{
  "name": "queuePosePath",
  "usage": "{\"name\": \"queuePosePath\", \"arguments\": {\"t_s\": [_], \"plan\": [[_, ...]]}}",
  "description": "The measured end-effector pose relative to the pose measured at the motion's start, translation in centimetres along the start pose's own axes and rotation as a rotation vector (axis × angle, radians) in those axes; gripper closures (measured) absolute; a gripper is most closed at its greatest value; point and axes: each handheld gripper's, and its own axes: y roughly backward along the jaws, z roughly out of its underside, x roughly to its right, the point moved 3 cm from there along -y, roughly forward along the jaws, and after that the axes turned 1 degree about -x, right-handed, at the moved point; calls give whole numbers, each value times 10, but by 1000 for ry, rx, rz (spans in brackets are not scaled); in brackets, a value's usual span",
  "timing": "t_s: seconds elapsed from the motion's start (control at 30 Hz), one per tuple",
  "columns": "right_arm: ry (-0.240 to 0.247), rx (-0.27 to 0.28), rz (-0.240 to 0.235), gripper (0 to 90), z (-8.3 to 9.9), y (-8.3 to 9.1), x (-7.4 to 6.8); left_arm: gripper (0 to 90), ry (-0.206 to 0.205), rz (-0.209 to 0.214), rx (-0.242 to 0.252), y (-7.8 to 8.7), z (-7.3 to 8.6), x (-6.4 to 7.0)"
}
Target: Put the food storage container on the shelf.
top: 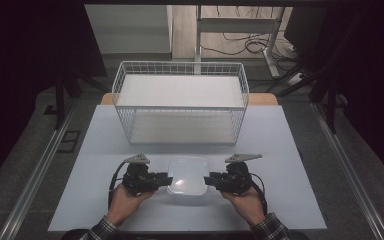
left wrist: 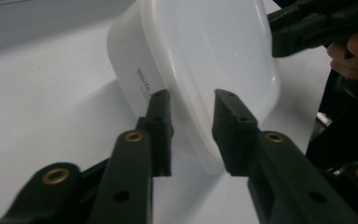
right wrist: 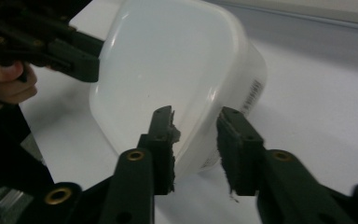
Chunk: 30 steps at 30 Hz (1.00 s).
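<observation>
Table: pale grey-white top (top: 100, 200), seen from high view w/ dark floor on both sides; person's forearms in plaid sleeves come in at the near edge.
Left hand: (top: 125, 202) wrapped round the left gripper's body, near edge of table, left of centre.
Right hand: (top: 242, 202) wrapped round the right gripper's body, mirrored on the right.
Left gripper: (top: 169, 179) pointed inward at the container's left side. In left gripper view the jaws are seen apart w/ the container's rim edge between them; no clamp made out, a gap is seen at each pad.
Right gripper: (top: 206, 181) pointed inward at the container's right side. In right gripper view the jaws are apart, the container's edge set between them; inner pad of the left-hand jaw looks frayed. Contact w/ plastic can't be told for sure.
Container: translucent white plastic box w/ lid (top: 187, 175), rounded corners, resting on the table btw. the two grippers, near the person. Printed lettering is seen on its side wall in left gripper view (left wrist: 205, 56), a barcode label in right gripper view (right wrist: 168, 70).
Wire basket: white, rectangular (top: 180, 67), farther back on the table, well apart from the container, centred behind it; white panel seen inside at bottom.
Background: desk legs and cables on the floor beyond the table.
</observation>
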Motion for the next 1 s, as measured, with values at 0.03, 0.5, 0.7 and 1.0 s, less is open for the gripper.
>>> {"name": "queuePosePath", "arguments": {"t_s": [0.03, 0.5, 0.7, 1.0], "plan": [[-6, 34, 20, 756, 0, 3, 2, 782, -2, -11, 2, -2, 2, 2], [56, 120, 67, 777, -9, 9, 0, 803, -33, -86, 83, -2, -4, 3], [70, 139, 58, 777, -24, 4, 2, 801, -47, -104, 109, 6, -18, -5], [68, 166, 67, 776, -62, -14, 20, 798, -42, -147, 144, 6, -53, -36]]}}
